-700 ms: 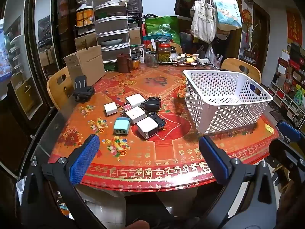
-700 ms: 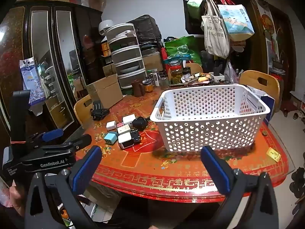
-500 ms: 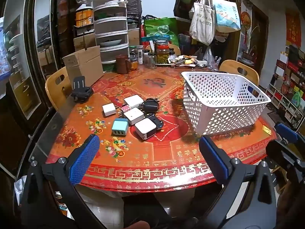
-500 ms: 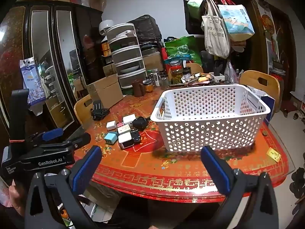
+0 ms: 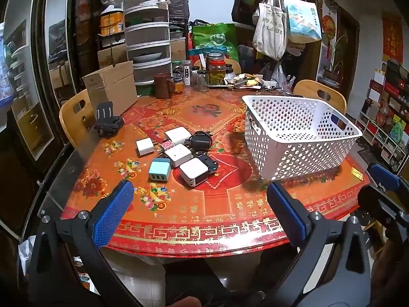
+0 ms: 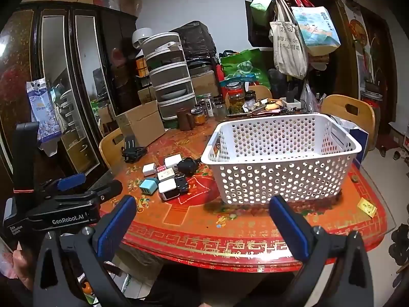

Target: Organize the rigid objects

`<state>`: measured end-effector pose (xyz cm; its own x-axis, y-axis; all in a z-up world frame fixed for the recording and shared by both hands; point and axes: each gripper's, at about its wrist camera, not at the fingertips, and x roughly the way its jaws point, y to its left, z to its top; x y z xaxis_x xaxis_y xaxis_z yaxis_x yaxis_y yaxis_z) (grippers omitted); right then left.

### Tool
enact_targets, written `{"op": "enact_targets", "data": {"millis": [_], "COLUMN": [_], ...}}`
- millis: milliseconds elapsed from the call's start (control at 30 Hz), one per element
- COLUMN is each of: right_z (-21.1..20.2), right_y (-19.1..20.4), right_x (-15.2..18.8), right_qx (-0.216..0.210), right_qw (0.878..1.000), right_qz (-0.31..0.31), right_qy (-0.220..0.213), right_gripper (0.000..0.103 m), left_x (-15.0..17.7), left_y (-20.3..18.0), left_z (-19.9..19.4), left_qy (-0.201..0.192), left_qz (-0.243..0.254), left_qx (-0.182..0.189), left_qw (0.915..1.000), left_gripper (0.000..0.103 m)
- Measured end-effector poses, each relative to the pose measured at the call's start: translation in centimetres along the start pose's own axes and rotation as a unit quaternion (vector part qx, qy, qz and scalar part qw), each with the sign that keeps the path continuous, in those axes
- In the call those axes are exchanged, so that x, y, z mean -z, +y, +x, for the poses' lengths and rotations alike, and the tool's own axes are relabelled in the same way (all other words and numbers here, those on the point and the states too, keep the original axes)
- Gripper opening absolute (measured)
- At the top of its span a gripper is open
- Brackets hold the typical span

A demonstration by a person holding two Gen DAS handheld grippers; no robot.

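A cluster of chargers lies on the red round table (image 5: pixel 217 209): a teal charger (image 5: pixel 159 169), a white cube charger (image 5: pixel 193 172), another white one (image 5: pixel 178 154), a small white plug (image 5: pixel 144 146) and a black adapter (image 5: pixel 200 140). A white perforated basket (image 5: pixel 299 140) stands to their right and looks empty. My left gripper (image 5: pixel 199 209) hangs open over the table's near edge, short of the chargers. My right gripper (image 6: pixel 202 220) is open too, in front of the basket (image 6: pixel 281 176); the teal charger (image 6: pixel 148 186) lies to its far left.
A cardboard box (image 5: pixel 112 87), jars (image 5: pixel 217 69) and stacked trays (image 5: pixel 148 38) crowd the table's far side. A black holder (image 5: pixel 107 122) sits at the left edge. Wooden chairs (image 5: pixel 76 115) flank the table. A yellow slip (image 6: pixel 366 206) lies near the right rim.
The left wrist view has shifted slightly, with the table sitting a little lower and nearer in frame. The right view is almost unchanged. Both grippers stay open.
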<state>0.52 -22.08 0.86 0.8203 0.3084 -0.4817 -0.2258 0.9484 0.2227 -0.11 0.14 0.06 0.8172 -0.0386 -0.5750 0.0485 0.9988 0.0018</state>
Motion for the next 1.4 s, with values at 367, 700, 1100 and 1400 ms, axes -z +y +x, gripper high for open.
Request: {"op": "enact_targets", "data": {"millis": [367,700,1100,1400], "right_z": [-0.21,-0.20,-0.28,-0.29], "right_y": [-0.15,-0.09,-0.03,-0.17], "right_x": [-0.08,-0.09,-0.11,0.01], "right_qx": [0.000,0.000,0.002,0.002], "right_qw": [1.000,1.000,1.000,1.000], "right_qz": [0.002,0.002,0.000,-0.001], "right_qy": [-0.001,-0.002,-0.001,-0.001], "right_gripper": [0.103,0.103,0.103,0.103], "left_x": [0.20,0.33,0.26,0.22], "left_y": [-0.02,-0.27,-0.28,-0.13], "left_z": [0.22,0.41,0.32,0.48], "left_qy": [0.001,0.002,0.004,0.008], "left_qz": [0.002,0.004,0.004,0.004], "left_qx": [0.003,0.006,0.005,0.005], "left_qw": [1.0000,1.0000,1.0000,0.9999], "left_gripper": [0.103,0.103,0.103,0.103]}}
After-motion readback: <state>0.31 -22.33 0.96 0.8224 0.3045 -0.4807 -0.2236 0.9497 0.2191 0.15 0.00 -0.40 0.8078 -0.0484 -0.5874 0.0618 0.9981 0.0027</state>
